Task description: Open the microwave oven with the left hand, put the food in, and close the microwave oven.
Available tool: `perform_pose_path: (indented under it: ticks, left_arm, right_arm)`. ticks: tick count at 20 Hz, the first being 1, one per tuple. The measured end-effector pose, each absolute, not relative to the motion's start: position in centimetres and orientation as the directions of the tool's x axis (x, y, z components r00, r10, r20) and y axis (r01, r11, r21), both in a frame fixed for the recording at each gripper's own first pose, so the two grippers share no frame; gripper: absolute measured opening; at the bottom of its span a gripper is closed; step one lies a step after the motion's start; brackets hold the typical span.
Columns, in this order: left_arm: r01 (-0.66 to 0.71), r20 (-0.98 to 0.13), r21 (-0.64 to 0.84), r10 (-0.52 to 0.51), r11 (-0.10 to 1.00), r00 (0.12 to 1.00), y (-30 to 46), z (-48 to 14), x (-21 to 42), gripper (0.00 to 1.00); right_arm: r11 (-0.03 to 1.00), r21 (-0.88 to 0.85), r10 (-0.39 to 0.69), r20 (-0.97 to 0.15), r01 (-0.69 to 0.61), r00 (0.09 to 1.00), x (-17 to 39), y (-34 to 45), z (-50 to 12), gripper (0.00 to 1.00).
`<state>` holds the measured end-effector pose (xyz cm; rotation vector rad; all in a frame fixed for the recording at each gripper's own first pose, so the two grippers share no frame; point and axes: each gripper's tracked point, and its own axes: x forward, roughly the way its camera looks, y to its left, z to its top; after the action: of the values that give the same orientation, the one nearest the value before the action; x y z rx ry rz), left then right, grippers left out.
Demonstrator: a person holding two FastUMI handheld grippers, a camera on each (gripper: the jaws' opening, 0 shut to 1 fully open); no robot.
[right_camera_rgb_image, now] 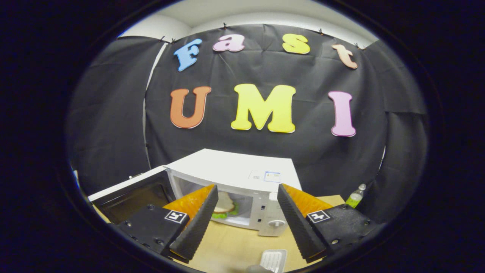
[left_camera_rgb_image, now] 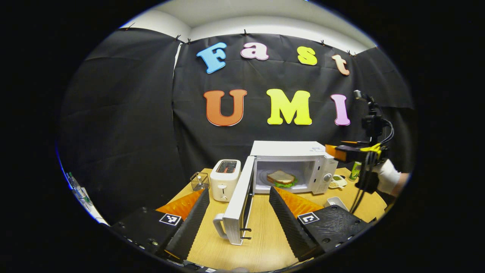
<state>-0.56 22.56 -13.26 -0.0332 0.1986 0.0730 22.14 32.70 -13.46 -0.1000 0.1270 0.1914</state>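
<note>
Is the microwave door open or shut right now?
Open. The door swings out toward the left tongs, and the sandwich sits exposed inside the microwave.

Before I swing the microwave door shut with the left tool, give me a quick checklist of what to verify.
1. Sandwich fully inside the white microwave oven: ok.
2. White microwave door wide open, handle facing the left tool: ok.
3. Left tool open and empty: ok.
4. Right tool open, empty and outside the cavity: ok.
5. White toaster near the door's outer side, out of its closing path: ok.
6. Door latch condition: cannot tell.
</note>
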Motion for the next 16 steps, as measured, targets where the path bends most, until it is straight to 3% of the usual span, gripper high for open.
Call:
perform_pose_path:
  ticks: [1, 2, 3, 4, 5, 6, 7, 11, 12, 13, 14, 16]
  left_arm:
    - [-0.077, -0.19, -0.02, 0.072, 0.997, 0.979, 22.6, -13.1, -0.4, 0.95]
    - [-0.077, -0.182, -0.013, 0.074, 0.997, 0.98, 22.8, -12.9, -0.1, 0.95]
    - [-0.08, -0.183, -0.014, 0.076, 0.997, 0.98, 22.7, -13.0, -0.1, 0.95]
    - [-0.078, -0.172, -0.021, 0.073, 0.997, 0.982, 22.7, -12.7, 0.0, 0.96]
    - [-0.078, -0.167, -0.031, 0.072, 0.996, 0.983, 22.7, -12.5, 0.1, 0.96]
    - [-0.084, -0.161, -0.033, 0.077, 0.996, 0.984, 22.8, -12.4, 0.2, 0.96]
    - [-0.095, -0.155, -0.032, 0.089, 0.995, 0.984, 23.2, -12.3, 0.4, 0.96]
    - [-0.123, -0.144, -0.023, 0.118, 0.992, 0.982, 24.2, -12.6, 0.2, 0.95]
    - [-0.136, -0.146, -0.019, 0.132, 0.99, 0.98, 24.6, -12.8, 0.3, 1.0]
    - [-0.14, -0.154, -0.022, 0.135, 0.99, 0.979, 25.1, -13.1, 0.2, 0.92]
    - [-0.145, -0.174, -0.026, 0.138, 0.989, 0.975, 25.3, -13.7, 0.0, 0.74]
    - [-0.179, -0.182, -0.008, 0.174, 0.984, 0.968, 26.5, -14.3, -0.1, 0.51]
  right_arm:
    - [0.978, -0.091, 0.177, -0.141, -0.19, 0.974, 21.0, 31.4, -12.7, 1.0]
    - [0.978, -0.105, 0.165, -0.134, -0.179, 0.977, 20.0, 29.9, -11.8, 0.92]
    - [0.98, -0.117, 0.148, -0.132, -0.164, 0.98, 19.1, 28.3, -11.0, 1.0]
    - [0.981, -0.113, 0.14, -0.128, -0.155, 0.982, 18.3, 27.1, -10.4, 1.0]
    - [0.982, -0.115, 0.133, -0.129, -0.148, 0.983, 17.7, 26.1, -10.2, 0.92]
    - [0.984, -0.121, 0.115, -0.134, -0.131, 0.984, 17.1, 24.8, -10.0, 1.0]
    - [0.984, -0.133, 0.1, -0.135, -0.118, 0.986, 16.4, 23.5, -9.8, 0.93]
    - [0.982, -0.177, 0.046, -0.121, -0.067, 0.992, 13.9, 19.3, -8.8, 0.93]
    - [0.981, -0.186, 0.032, -0.114, -0.053, 0.993, 13.3, 18.5, -8.5, 0.93]
    - [0.981, -0.188, 0.026, -0.114, -0.047, 0.993, 13.2, 17.2, -8.6, 0.93]
    - [0.981, -0.187, 0.021, -0.116, -0.043, 0.993, 13.0, 16.9, -8.5, 0.93]
    - [0.983, -0.182, 0.019, -0.118, -0.04, 0.993, 12.5, 16.5, -8.1, 0.93]
